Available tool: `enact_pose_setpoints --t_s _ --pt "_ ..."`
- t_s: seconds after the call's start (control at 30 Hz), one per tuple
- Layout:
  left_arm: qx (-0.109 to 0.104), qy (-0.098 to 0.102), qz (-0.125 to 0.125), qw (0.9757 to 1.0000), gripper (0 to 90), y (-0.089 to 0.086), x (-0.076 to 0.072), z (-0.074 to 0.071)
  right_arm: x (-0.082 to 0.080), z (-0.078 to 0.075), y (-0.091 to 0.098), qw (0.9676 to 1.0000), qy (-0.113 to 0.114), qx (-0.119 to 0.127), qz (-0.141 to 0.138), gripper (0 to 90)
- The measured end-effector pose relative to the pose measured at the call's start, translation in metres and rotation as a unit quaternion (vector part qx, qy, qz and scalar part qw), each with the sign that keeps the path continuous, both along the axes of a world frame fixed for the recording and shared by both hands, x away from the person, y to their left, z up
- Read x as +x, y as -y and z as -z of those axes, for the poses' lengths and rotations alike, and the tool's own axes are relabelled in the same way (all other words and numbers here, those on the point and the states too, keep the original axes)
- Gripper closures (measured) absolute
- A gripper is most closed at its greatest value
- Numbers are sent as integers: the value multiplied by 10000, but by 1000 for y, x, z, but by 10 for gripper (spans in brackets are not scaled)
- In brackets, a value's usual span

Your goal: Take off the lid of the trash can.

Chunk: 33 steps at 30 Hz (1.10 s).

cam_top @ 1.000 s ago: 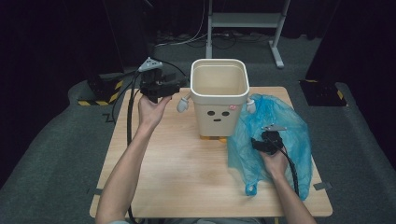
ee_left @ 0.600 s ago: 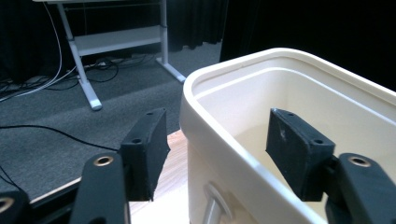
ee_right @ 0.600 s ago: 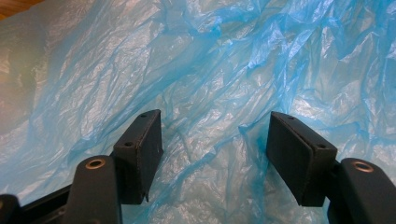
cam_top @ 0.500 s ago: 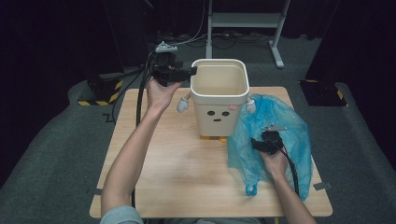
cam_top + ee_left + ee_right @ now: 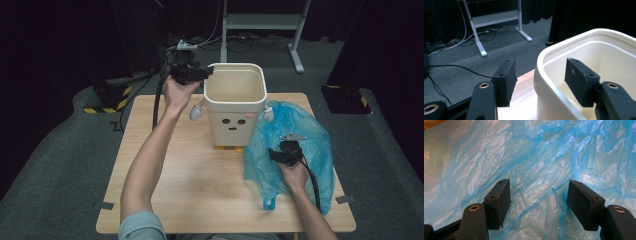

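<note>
Two grippers are in play, and neither has closed on anything yet. Your left gripper [image 5: 209, 71] stands with its jaws straddling the near-left rim of the cream bin [image 5: 235, 107]: in the left gripper view one pad [image 5: 505, 80] is outside the wall and the other inside, both clear of the plastic, although the jaws have just been closing a little. Your right gripper [image 5: 278, 154] hovers released over the blue plastic bag [image 5: 300, 135], with the crumpled film between its pads but not pinched.

Judging from this, the work of lining the bin has hardly begun. The bag lies spread on the right part of the table [image 5: 165, 200], touching the bin's right side, and the bin stands upright near the far edge, with nothing inside as far as I can see. Still to do, I think: hold the bin, lift the bag, open it and fit it inside.

Your left arm is stretched far forward and raised, the gripper about level. Your right forearm stays low and short, the gripper pointing down at the bag.
</note>
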<state>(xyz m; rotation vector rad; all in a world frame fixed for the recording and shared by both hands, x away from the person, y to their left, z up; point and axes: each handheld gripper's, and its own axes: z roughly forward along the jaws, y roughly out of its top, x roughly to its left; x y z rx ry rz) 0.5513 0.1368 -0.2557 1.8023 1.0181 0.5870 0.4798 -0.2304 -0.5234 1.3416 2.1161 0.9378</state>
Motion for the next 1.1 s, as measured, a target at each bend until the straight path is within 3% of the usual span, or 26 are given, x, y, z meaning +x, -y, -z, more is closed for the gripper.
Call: enact_pose_setpoints --t_s 0.27,0.5,0.57,0.73,1.1 --pt "58 26 3 10000 601 6 8 1 0 0 0 10000 35 -38 -22 354" --pt "226 26 7 9997 682 9 11 4 0 0 0 10000 40 -43 -20 354" --pt "297 84 46 9995 741 11 10 5 0 0 -1 10000 43 -48 -16 353" --pt "521 235 -27 9984 778 17 7 4 -1 0 -2 9999 76 -84 -5 351" --pt "685 261 -164 9972 808 21 7 3 -1 0 -2 9999 86 -95 -10 351"
